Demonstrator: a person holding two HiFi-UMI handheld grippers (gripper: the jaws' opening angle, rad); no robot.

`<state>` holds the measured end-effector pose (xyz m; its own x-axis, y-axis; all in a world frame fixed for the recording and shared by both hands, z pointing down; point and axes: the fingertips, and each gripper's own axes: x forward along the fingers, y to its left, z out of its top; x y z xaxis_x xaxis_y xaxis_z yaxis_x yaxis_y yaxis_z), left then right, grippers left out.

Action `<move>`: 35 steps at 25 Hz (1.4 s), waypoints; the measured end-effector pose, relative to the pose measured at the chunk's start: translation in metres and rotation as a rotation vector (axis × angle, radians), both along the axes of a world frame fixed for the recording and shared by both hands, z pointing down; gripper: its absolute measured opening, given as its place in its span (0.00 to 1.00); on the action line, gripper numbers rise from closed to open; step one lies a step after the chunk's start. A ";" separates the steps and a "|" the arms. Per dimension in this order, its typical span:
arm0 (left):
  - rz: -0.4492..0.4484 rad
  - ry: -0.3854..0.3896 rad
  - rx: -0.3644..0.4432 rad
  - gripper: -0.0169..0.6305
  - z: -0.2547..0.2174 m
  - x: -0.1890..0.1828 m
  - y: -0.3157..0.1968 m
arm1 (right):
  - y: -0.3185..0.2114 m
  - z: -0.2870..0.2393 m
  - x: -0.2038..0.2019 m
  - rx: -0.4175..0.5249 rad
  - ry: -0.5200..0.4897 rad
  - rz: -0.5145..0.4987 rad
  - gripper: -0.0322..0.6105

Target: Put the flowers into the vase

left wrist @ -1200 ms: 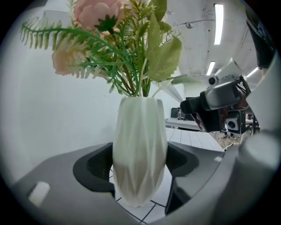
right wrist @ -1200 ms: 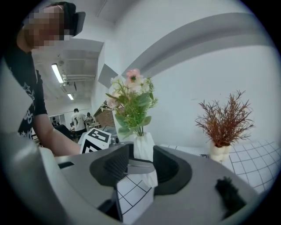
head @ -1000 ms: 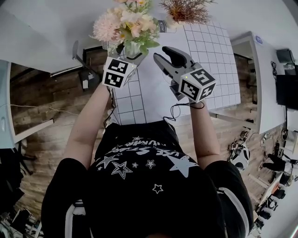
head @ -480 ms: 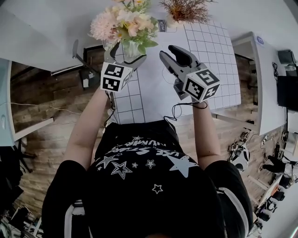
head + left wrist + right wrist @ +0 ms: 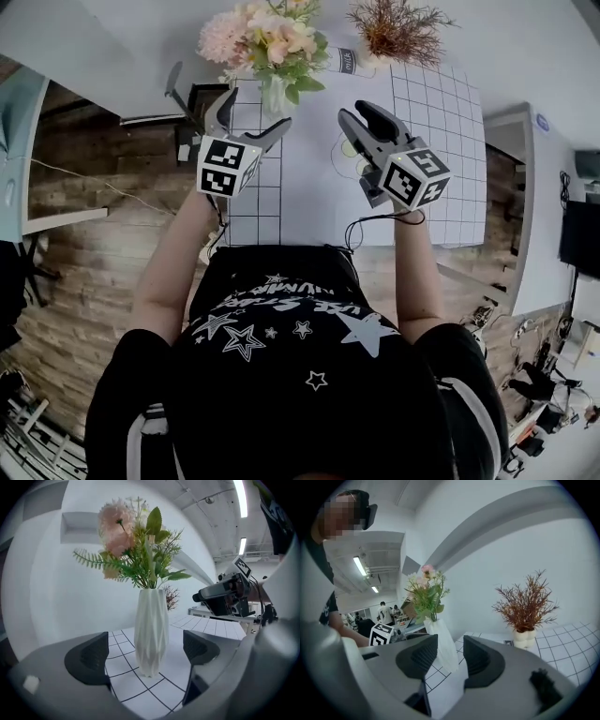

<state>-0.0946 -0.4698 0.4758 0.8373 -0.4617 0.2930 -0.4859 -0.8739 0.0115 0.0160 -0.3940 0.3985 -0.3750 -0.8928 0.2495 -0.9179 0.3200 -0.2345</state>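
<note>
Flowers (image 5: 131, 550) are sitting in the white faceted vase (image 5: 151, 630), stems down and blooms fanning out above the rim. The vase is standing upright on the white gridded table (image 5: 309, 187), near the far edge.

Left gripper (image 5: 255, 111) is holding its jaws wide apart and gripping nothing. It's pointing at the lower part of the vase. The vase is showing in the gap with bare table on either side, clear of both pads. Can't tell if it's between the tips or just ahead of them.

Right gripper (image 5: 356, 111) is hovering over the table right of the vase, apart from it. Its jaws are standing a narrow gap apart and clamping nothing; only table and the vase beyond are showing through.

A dried reddish plant (image 5: 526, 604) in a small pale pot is sitting further right, well apart from the vase.
</note>
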 end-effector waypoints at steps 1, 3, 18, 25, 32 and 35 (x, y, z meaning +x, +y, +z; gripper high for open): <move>-0.023 0.000 0.001 0.78 -0.002 -0.004 0.001 | 0.000 0.001 0.001 -0.003 0.001 -0.018 0.32; -0.066 0.000 0.003 0.78 -0.006 -0.010 0.005 | 0.002 -0.002 0.004 0.000 0.001 -0.050 0.32; -0.341 -0.026 0.070 0.58 -0.043 -0.021 0.063 | 0.034 -0.012 0.044 0.017 -0.085 -0.268 0.32; -0.464 0.018 0.101 0.41 -0.064 -0.017 0.109 | 0.079 -0.008 0.060 0.008 -0.127 -0.369 0.32; -0.527 0.009 0.064 0.23 -0.052 -0.003 0.163 | 0.108 0.008 0.085 -0.012 -0.156 -0.399 0.32; -0.522 -0.014 0.056 0.06 -0.051 0.000 0.180 | 0.115 0.009 0.089 -0.014 -0.166 -0.401 0.32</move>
